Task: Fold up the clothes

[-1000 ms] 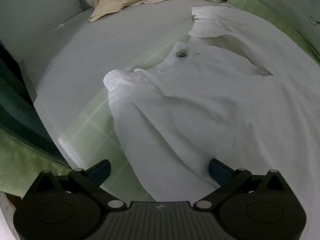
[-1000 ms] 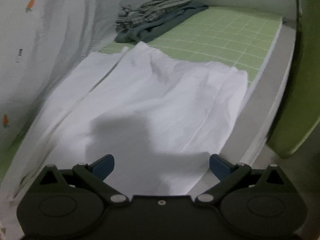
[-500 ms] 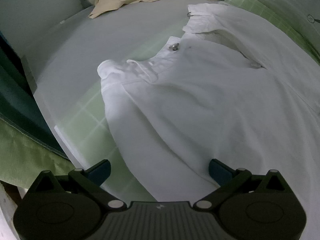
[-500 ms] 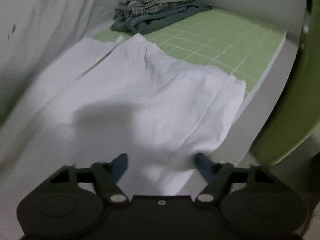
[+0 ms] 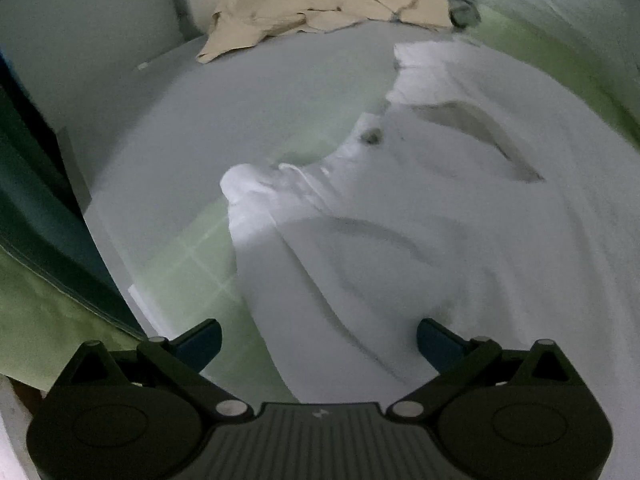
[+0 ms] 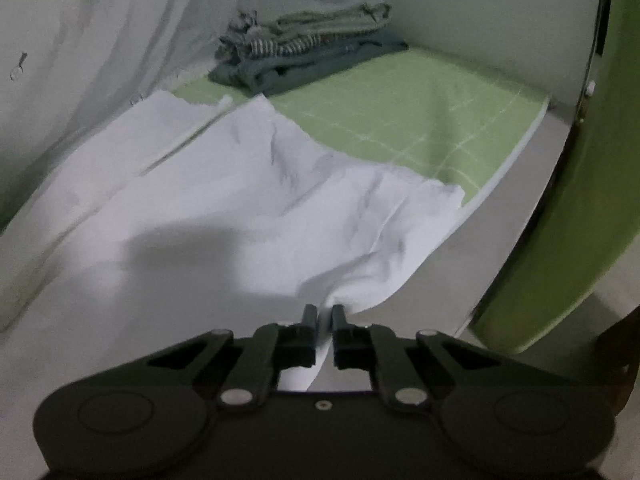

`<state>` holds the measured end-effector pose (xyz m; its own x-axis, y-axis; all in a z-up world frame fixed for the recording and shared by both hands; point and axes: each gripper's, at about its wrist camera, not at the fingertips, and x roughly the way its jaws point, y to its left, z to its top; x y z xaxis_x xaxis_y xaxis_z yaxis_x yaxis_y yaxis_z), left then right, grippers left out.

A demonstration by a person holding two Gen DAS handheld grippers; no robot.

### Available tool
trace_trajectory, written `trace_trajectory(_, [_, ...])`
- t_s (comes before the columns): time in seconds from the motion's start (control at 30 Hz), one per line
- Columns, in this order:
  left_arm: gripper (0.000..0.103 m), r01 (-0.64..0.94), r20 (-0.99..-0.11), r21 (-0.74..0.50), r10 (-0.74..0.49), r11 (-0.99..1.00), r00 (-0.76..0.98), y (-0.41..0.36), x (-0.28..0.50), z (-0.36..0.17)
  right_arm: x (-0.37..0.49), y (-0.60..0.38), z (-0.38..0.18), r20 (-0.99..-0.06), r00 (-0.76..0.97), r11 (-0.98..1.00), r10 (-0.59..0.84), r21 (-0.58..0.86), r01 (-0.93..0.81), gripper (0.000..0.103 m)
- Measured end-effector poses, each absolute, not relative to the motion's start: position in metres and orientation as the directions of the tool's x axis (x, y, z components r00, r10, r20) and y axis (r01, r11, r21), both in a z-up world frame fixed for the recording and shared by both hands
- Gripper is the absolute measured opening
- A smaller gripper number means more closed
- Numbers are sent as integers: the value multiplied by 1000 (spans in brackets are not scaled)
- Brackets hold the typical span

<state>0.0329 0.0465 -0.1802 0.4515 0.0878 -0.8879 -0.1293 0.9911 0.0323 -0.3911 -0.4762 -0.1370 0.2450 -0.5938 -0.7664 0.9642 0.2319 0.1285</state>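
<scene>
Jaws of the right gripper (image 6: pixel 323 314) are pinching the near edge of the white trousers (image 6: pixel 224 208); those of the left gripper (image 5: pixel 318 340) are standing wide over the waistband end. Trousers are lying across the green grid mat (image 6: pixel 400 120). Folded clothes (image 6: pixel 304 48) are blurring beyond.

The left gripper (image 5: pixel 318 338) is hanging wide open over the white pants (image 5: pixel 400 240), one blue finger (image 5: pixel 200 340) sitting over the green grid mat (image 5: pixel 192 256), the other over the fabric. Waistband's lying toward the table's (image 5: pixel 200 120) middle, button (image 5: pixel 371 137) showing, fly gaping. A crumpled beige garment (image 5: pixel 320 4) is sitting at the far edge.
</scene>
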Motion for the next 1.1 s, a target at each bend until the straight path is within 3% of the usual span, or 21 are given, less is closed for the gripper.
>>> trace_trajectory(0.1, [91, -163, -879, 10, 86, 987, 469, 53, 37, -177, -385, -475, -125, -741, 256, 243, -621, 129, 961, 3])
trace_trajectory(0.17, [79, -165, -878, -14, 66, 986, 473, 55, 40, -177, -376, -473, -115, -720, 266, 267, -641, 115, 957, 3])
trace_trajectory(0.33, [13, -209, -870, -15, 90, 978, 486, 54, 45, -169, -357, -474, -96, -675, 301, 308, -674, 113, 944, 3])
trace_trajectory(0.37, [8, -223, -866, -36, 81, 974, 494, 57, 45, -164, -355, -475, -92, -665, 309, 308, -680, 123, 943, 3])
trace_trajectory(0.6, [4, -236, -783, -192, -4, 953, 621, 63, 47, -96, -330, -489, -53, -563, 376, 332, -736, 183, 925, 3])
trace_trajectory(0.77, [4, -163, -660, -182, 3, 970, 751, 31, 51, -35, -300, -502, -20, -467, 420, 375, -778, 190, 907, 3])
trace_trajectory(0.87, [4, -206, -681, -147, 52, 967, 730, 17, 66, -45, -275, -516, -22, -457, 408, 386, -790, 147, 911, 3])
trace_trajectory(1.0, [4, -293, -728, -241, 28, 925, 685, 20, 82, -57, -242, -535, -29, -458, 400, 402, -794, 98, 910, 2])
trace_trajectory(1.1, [4, -285, -721, -223, 39, 932, 692, 7, 104, -49, -217, -549, -35, -461, 395, 414, -795, 62, 908, 2])
